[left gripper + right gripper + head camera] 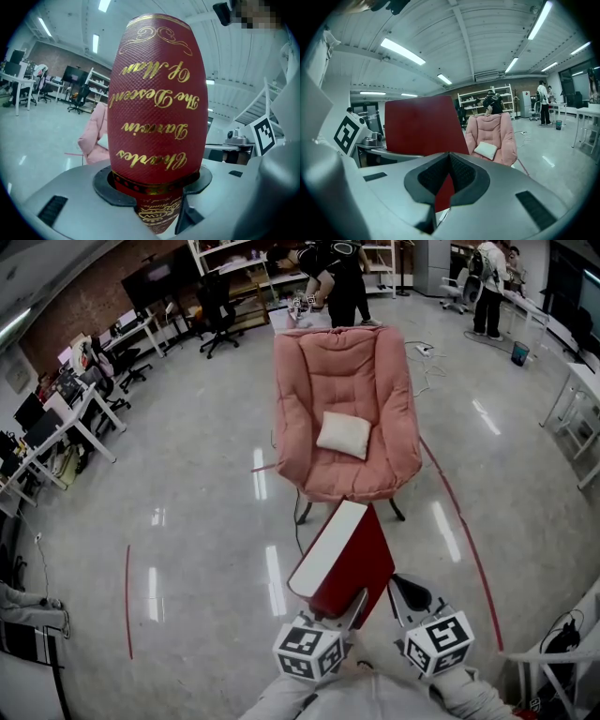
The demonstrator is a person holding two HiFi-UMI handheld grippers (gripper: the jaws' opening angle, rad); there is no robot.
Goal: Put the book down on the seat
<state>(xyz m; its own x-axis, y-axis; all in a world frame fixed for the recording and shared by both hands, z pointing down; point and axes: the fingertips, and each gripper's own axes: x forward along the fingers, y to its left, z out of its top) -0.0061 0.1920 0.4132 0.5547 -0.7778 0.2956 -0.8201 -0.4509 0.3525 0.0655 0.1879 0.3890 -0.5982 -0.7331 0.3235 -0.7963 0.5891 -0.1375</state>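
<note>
Left hand-held gripper (353, 610) and right hand-held gripper (403, 594) clamp one book (345, 554) before one chair (342, 381).

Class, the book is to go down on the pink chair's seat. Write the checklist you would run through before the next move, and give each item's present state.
1. Hold of the left gripper on the book: ok, jaws clamp its spine end.
2. Hold of the right gripper: ok, jaws closed with the red cover between them.
3. Book above the seat: not ok, it is short of the chair.
4. Seat free: not ok, a white cushion lies on it.
5. Person behind the chair apart from the seat: ok.
</note>
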